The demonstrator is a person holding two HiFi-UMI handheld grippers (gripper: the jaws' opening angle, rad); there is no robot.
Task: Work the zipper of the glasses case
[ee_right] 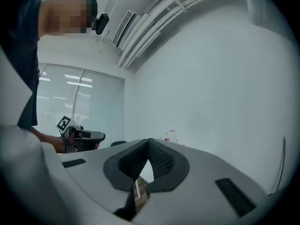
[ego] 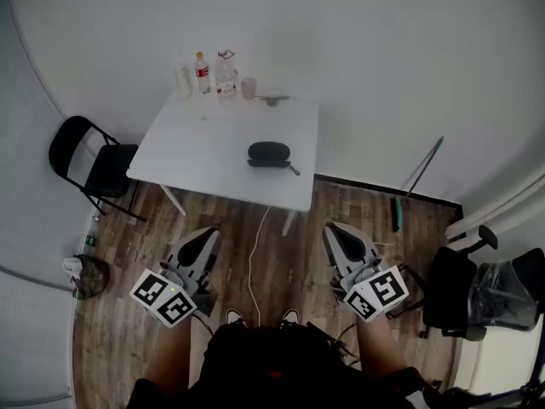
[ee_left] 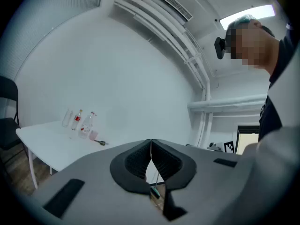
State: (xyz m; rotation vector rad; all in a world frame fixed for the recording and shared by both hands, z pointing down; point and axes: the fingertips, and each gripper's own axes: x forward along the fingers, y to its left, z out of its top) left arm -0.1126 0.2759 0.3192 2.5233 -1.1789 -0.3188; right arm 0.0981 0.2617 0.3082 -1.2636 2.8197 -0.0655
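A black glasses case (ego: 269, 153) lies near the middle of the white table (ego: 200, 147), its pull strap trailing to the right. Both grippers hang well short of the table, over the wooden floor. My left gripper (ego: 204, 238) is shut and empty; in the left gripper view its fingertips (ee_left: 151, 142) meet. My right gripper (ego: 339, 233) is shut and empty too, its black pads (ee_right: 149, 142) pressed together. The case does not show in either gripper view.
Bottles (ego: 203, 72) and a pink cup (ego: 248, 88) stand at the table's far edge. A black folding chair (ego: 89, 165) is left of the table, an office chair (ego: 460, 295) at the right. A white cable (ego: 253, 262) runs across the floor between the grippers.
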